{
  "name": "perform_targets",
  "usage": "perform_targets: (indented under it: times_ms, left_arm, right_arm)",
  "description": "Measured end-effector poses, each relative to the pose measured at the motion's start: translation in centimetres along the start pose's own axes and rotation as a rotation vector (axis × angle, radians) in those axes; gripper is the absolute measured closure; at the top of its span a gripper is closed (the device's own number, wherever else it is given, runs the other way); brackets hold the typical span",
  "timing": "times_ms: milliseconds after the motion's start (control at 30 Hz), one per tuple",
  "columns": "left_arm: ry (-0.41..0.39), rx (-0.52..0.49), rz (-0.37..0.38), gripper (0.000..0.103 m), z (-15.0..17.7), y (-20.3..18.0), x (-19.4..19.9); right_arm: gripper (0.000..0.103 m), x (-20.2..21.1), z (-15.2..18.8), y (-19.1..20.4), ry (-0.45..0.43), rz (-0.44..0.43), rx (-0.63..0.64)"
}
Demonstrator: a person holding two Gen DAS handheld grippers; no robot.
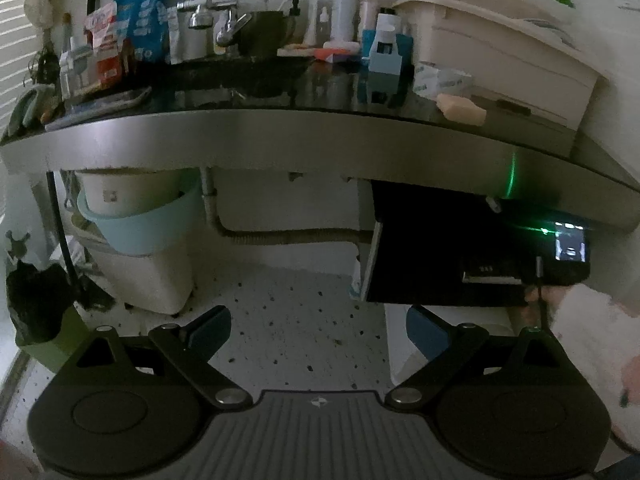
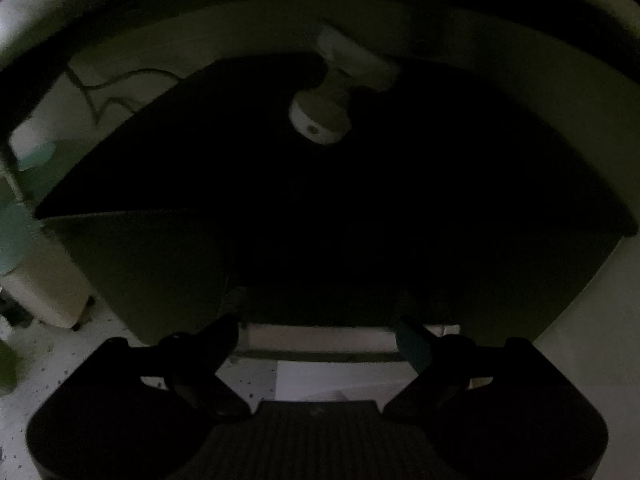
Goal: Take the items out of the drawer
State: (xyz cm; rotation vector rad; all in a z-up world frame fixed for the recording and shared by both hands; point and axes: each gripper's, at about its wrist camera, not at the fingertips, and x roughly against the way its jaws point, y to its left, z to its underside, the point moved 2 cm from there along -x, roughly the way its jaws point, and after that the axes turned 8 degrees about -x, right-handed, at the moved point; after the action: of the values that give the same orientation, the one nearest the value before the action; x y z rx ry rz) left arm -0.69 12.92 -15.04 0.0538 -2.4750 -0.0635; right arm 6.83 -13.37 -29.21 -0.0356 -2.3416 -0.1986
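Nearest to the left wrist camera, the left claw (image 1: 318, 330) stands wide open with nothing between its blue pads, above the speckled floor (image 1: 288, 312) in the lower middle of the frame. At the middle right, under the edge of the table (image 1: 320, 140), the drawer (image 1: 436, 256) is a dark box; its inside is too dark to tell what is in it. The right claw (image 1: 564, 256) shows at the right edge of the same frame, just beside the drawer, with a lit screen and a green light.

In the right wrist view the right claw (image 2: 318, 334) is also open and empty, its fingertips close to the pale front edge of the drawer (image 2: 320, 208), which fills the middle of the frame as a black space. A white round fitting (image 2: 320, 118) hangs over it at the upper middle.

At the left of the left wrist view a light blue basin (image 1: 140, 224) holds a white bucket (image 1: 128, 190) and sits on a white bin (image 1: 144, 280). On the table stand a tap (image 1: 216, 20), a white bottle (image 1: 344, 4), a blue box (image 1: 386, 58) and a yellow sponge (image 1: 462, 109)
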Motion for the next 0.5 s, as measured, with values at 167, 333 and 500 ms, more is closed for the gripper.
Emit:
perform_targets:
  times_ms: [167, 333, 500]
  left_arm:
    - [0.038, 0.023, 0.036, 0.008, -0.1, -0.2, -0.7]
    - [0.046, -0.036, 0.062, 0.008, -0.7, -1.7, -0.9]
    - [0.05, -0.069, 0.124, 0.008, -0.7, -3.6, -0.8]
  right_arm:
    - [0.018, 3.6, 0.6, -0.2, -0.013, -0.031, -0.035]
    - [0.017, 8.4, 1.0, 0.1, -0.035, -0.037, -0.02]
    - [0.017, 12.9, 1.6, 0.5, -0.052, 0.037, 0.036]
